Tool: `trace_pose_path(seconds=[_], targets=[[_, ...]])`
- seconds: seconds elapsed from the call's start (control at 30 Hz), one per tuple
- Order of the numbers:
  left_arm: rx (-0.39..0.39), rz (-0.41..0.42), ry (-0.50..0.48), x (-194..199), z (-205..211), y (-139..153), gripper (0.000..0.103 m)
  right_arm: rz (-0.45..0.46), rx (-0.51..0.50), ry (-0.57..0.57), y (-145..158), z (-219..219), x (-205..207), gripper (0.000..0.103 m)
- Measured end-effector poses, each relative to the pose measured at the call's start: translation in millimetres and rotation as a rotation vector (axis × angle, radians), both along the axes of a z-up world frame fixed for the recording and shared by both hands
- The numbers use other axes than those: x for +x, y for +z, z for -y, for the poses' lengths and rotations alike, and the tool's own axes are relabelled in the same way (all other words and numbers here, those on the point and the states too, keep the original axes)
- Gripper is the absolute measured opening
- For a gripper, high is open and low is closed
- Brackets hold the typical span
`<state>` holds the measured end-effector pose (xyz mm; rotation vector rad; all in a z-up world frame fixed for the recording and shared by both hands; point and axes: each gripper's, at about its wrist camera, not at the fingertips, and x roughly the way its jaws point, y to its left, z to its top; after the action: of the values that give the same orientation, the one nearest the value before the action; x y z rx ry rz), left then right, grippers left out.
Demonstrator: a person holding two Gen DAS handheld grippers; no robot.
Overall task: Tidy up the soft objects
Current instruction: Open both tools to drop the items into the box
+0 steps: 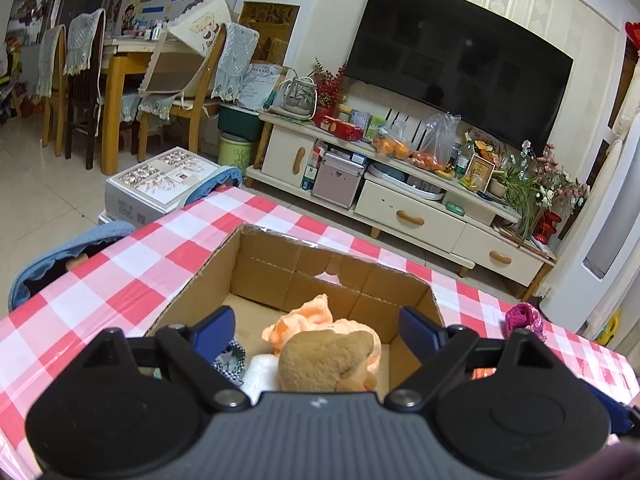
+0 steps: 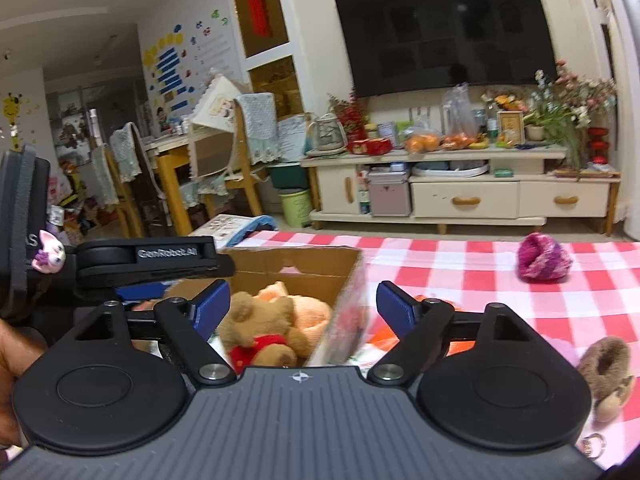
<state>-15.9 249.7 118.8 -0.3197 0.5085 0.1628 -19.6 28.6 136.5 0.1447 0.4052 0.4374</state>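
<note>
Black left gripper [image 2: 176, 258] reads "GenRobot.AI"; both jaws apart, empty, over cardboard box [image 1: 280, 258].

Cardboard box [image 1: 280, 276] on table [image 1: 120, 272]; teddy bear [image 2: 260, 332] inside, before knitted cloth [image 1: 308, 316]. Knitted ball [image 2: 544, 258] on table right of box.

Red-and-white checked tablecloth [image 1: 132, 264]; brown cardboard box [image 1: 280, 268]; tan bear [image 2: 260, 332] in red; magenta knit [image 2: 544, 258] at two o'clock.
</note>
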Motion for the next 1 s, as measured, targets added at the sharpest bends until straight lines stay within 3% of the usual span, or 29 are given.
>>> trace_pose_path(seconds=[0.23,1.0], targets=[[0.059,0.015,-0.006,-1,15,3,0.102,-0.015,-0.026,-0.06,-6,10,-3,0.103],[0.066,0.009,-0.104,4,61,1,0.102,-0.012,-0.055,-0.18,-12,48,-25,0.103]])
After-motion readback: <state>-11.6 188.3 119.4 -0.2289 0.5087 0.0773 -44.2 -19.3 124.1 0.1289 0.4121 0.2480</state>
